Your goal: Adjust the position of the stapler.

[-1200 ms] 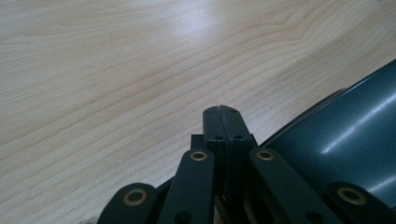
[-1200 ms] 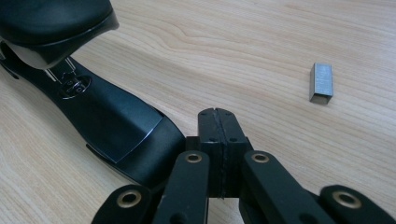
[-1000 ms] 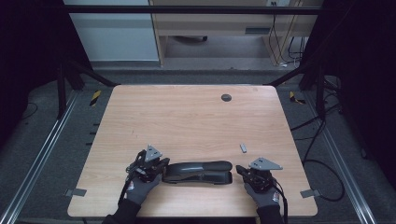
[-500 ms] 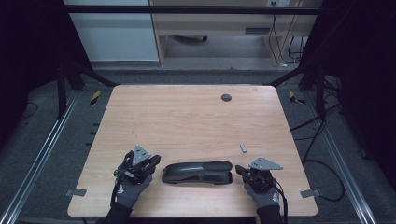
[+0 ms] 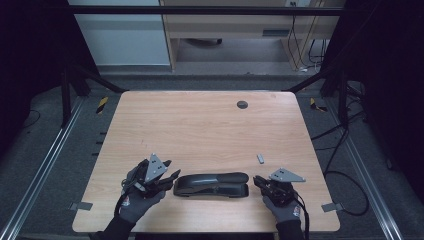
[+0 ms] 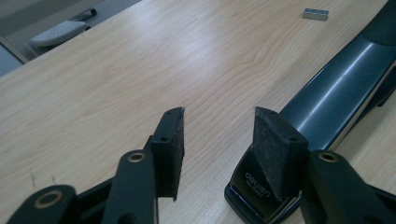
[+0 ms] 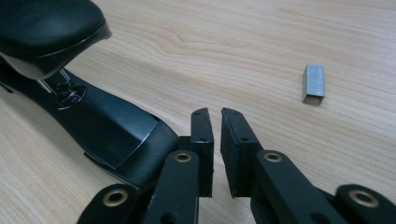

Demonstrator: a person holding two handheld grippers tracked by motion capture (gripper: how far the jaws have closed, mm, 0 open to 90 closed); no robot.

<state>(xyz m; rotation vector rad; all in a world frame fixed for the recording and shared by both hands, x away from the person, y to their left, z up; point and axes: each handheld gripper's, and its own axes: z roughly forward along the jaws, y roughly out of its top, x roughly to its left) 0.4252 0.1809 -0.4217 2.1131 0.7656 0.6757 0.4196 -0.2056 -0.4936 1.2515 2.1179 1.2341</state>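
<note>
Near the front edge of the worktop (image 5: 200, 125) lies a black stapler (image 5: 212, 184), its long axis running crosswise between the two hands. Left gripper (image 5: 172, 176) sits just off its rear end, fingers (image 6: 170, 140) having just been opening, nothing between them. Right gripper (image 5: 258, 181) waits at the stapling end, fingers (image 7: 201, 135) having just parted a slit, empty. A staple block (image 5: 260, 158) rests beyond it, nearer the right hand.

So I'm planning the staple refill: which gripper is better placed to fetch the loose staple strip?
Probably the right gripper: the staple strip lies just beyond it, while the stapler separates the left gripper from it.
</note>
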